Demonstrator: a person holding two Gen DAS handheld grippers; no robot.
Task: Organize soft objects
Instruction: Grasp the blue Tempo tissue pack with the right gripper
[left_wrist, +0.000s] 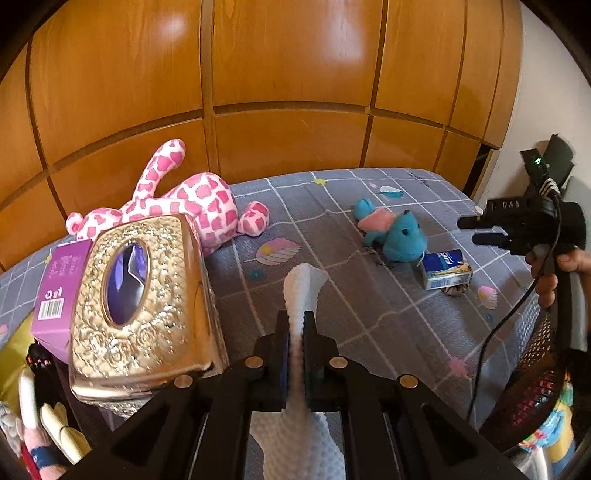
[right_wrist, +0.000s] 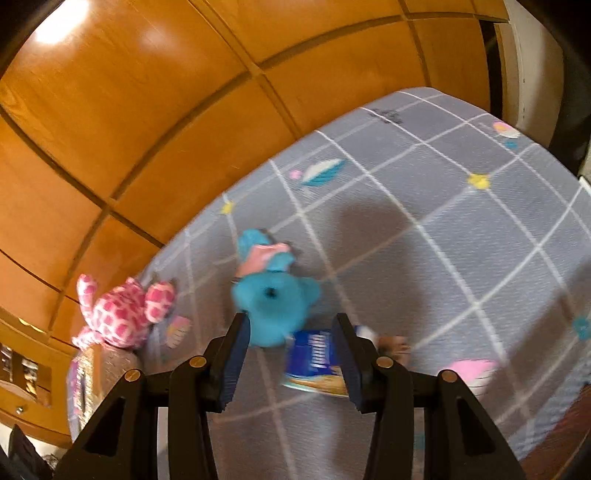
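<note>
My left gripper (left_wrist: 295, 332) is shut on a white textured cloth (left_wrist: 304, 284), which sticks up past the fingers and hangs below them. A teal plush mouse (left_wrist: 400, 236) with a pink piece lies on the grey checked bedsheet (left_wrist: 369, 325), with a small blue tissue pack (left_wrist: 445, 273) beside it. A pink-spotted plush giraffe (left_wrist: 195, 206) rests behind a gold embossed tissue box (left_wrist: 144, 295). My right gripper (right_wrist: 291, 343) is open just above the teal mouse (right_wrist: 273, 302) and the blue pack (right_wrist: 317, 365), touching neither. The right gripper (left_wrist: 467, 231) also shows at the right of the left wrist view, held by a hand (left_wrist: 550, 284).
A wooden panelled wall (left_wrist: 295, 74) backs the bed. A purple carton (left_wrist: 59, 291) leans against the gold box. More plush toys (left_wrist: 37, 424) crowd the lower left. A dark mesh fan guard (left_wrist: 532, 373) and a cable stand at the right edge.
</note>
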